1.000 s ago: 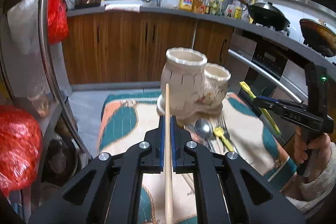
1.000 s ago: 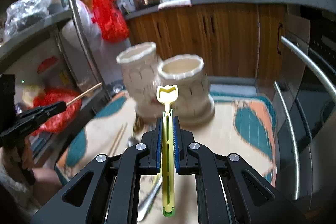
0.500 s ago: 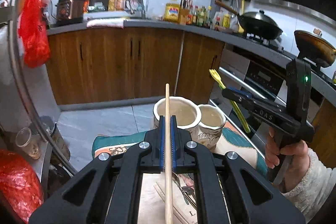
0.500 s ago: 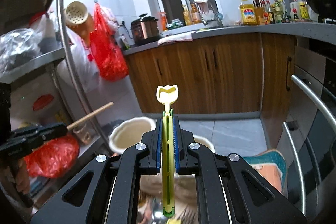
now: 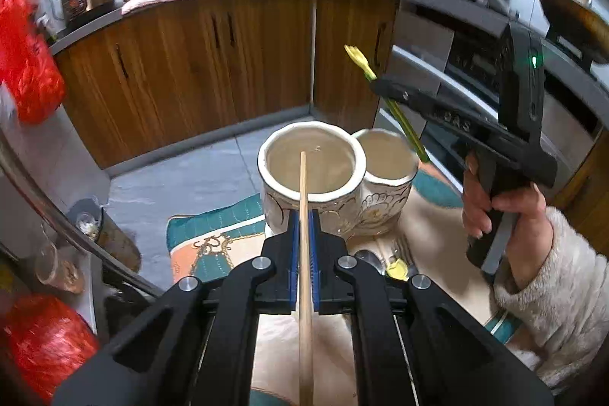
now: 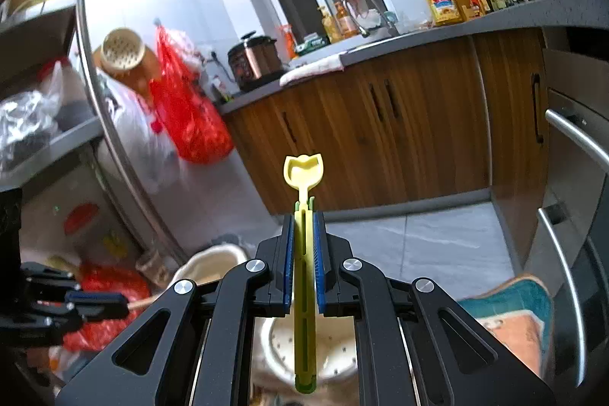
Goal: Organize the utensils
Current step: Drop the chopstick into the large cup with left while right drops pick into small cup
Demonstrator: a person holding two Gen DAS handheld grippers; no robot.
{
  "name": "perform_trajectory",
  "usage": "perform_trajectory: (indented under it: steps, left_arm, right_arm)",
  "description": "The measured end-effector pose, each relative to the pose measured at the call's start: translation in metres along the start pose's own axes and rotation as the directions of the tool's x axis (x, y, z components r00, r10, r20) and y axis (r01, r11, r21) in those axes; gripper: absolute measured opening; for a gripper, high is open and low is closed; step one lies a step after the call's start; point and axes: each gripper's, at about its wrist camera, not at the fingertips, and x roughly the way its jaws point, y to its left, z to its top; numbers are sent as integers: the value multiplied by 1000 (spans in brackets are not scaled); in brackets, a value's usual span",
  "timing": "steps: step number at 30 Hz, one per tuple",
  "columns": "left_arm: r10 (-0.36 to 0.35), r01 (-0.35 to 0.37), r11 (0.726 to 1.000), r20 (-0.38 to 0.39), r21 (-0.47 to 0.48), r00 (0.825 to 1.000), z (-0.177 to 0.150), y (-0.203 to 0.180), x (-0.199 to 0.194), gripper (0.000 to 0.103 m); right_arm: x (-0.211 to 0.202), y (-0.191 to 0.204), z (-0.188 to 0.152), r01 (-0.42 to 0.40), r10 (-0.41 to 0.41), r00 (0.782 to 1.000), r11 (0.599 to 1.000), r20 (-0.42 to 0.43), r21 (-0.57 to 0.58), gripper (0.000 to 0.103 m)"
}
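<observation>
Left wrist view: the left gripper is seen with its jaws pinched on a wooden chopstick, which runs straight forward, its tip lined up over the mouth of the taller ceramic holder. A second, shorter holder is joined to it on the right, and both are set on a patterned cloth. A metal spoon and a yellow utensil are laid on the cloth just behind the holders, partly hidden by the gripper's frame. To the right, the right gripper is held by a hand in a fleecy sleeve, with a yellow-green plastic utensil slanted down toward the shorter holder.

From the right wrist view, the right gripper is shown with jaws pressed on that plastic utensil, its shaped yellow end pointing forward. The perforated bottom of a holder is seen directly beneath, much of it blocked by the gripper body. The left gripper is visible at the lower left. Wooden cabinets and a grey tiled floor lie beyond.
</observation>
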Motion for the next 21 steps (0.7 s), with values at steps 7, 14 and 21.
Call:
perform_trajectory:
  steps: [7, 14, 21]
  left_arm:
    - [24, -17, 998, -110, 64, 994, 28, -3, 19, 5]
    - [4, 3, 999, -121, 54, 993, 39, -3, 32, 7]
    - [-23, 23, 1000, -51, -6, 998, 43, 6, 22, 42]
  right_arm:
    - [19, 2, -6, 47, -45, 998, 996, 38, -76, 11]
    - [28, 5, -19, 80, -77, 997, 986, 26, -144, 11]
    - [14, 4, -25, 72, -77, 997, 987, -26, -143, 11]
